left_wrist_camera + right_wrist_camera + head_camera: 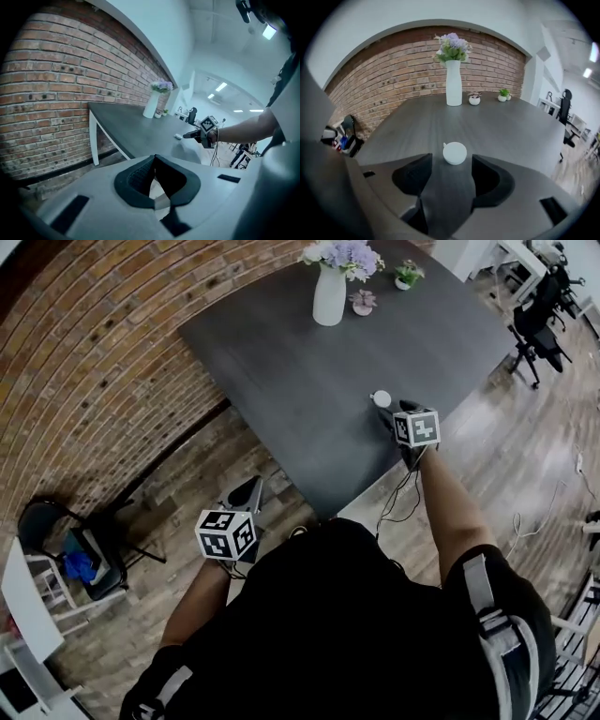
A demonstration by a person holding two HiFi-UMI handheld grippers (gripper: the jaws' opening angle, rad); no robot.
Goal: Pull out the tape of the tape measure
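Well short of the vase, the tape measure lies on the counter, just ahead of the right hand-held gripper, whose jaws stand wide apart around nothing. Two small pots flank the vase. The left hand-held gripper, jaws together, hangs farthest from the vase, off the counter.

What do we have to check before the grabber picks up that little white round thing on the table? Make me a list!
1. Right gripper jaws apart: ok.
2. Tape measure lined up with their gap: ok, centred just ahead.
3. Tape measure between the pads: not ok, it lies in front of them.
4. Tape's pull tab found: cannot tell, only a tiny nub shows.
5. Left gripper ready to pull: not ok, shut and off to the side of the table.
6. Vase out of the way: ok, at the table's far end.
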